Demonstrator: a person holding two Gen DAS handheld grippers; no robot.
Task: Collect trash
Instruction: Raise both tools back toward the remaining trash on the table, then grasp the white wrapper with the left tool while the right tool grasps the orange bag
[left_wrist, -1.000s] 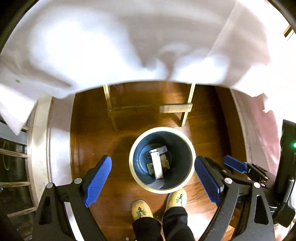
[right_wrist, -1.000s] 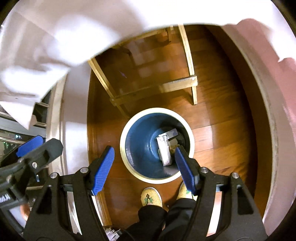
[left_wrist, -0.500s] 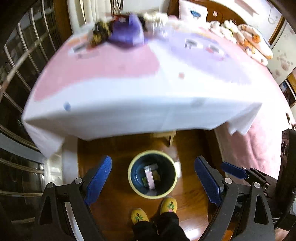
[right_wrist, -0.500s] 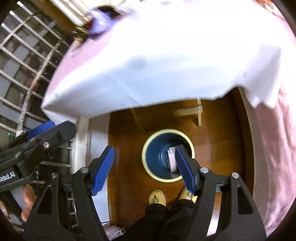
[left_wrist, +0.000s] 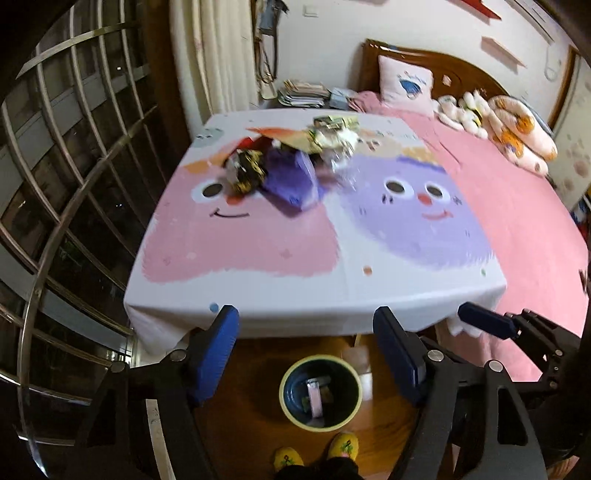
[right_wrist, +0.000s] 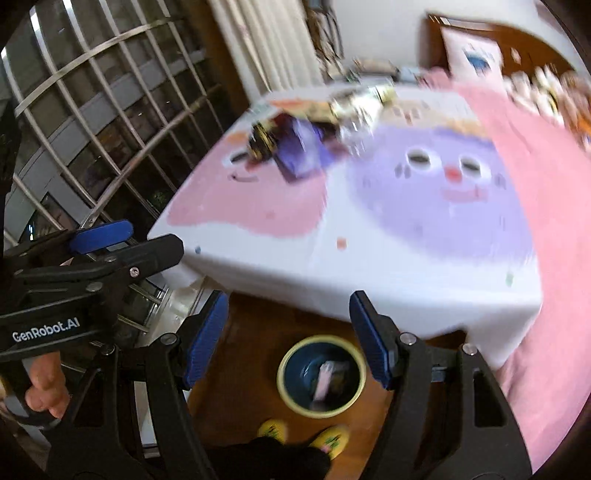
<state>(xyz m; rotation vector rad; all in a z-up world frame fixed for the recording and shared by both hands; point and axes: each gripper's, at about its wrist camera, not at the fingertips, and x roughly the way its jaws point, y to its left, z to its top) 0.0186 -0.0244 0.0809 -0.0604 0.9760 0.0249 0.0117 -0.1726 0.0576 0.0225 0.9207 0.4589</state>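
Note:
A heap of trash (left_wrist: 291, 158) (right_wrist: 317, 129), with a purple wrapper, a dark yellow-striped packet and crumpled clear plastic, lies at the far side of the table's cartoon cloth (left_wrist: 314, 251). Below the table's near edge stands a round blue bin (left_wrist: 320, 392) (right_wrist: 321, 376) with a cream rim, holding a pink-white packet and scraps. My left gripper (left_wrist: 306, 350) hangs high above the floor, its jaws closing with nothing between them. My right gripper (right_wrist: 289, 334) is open and empty, also raised above the bin. In the right wrist view, the left gripper (right_wrist: 99, 236) shows at the left edge.
A barred window (left_wrist: 66, 184) runs along the left. A pink bed (left_wrist: 517, 206) with pillows and plush toys lies to the right of the table. Stacked papers (left_wrist: 303, 92) sit beyond the table. The person's yellow slippers (left_wrist: 317, 450) stand on the wooden floor beside the bin.
Both grippers have risen from just above the bin to above table height, so the tabletop and trash heap came into view. The left jaws have narrowed a little.

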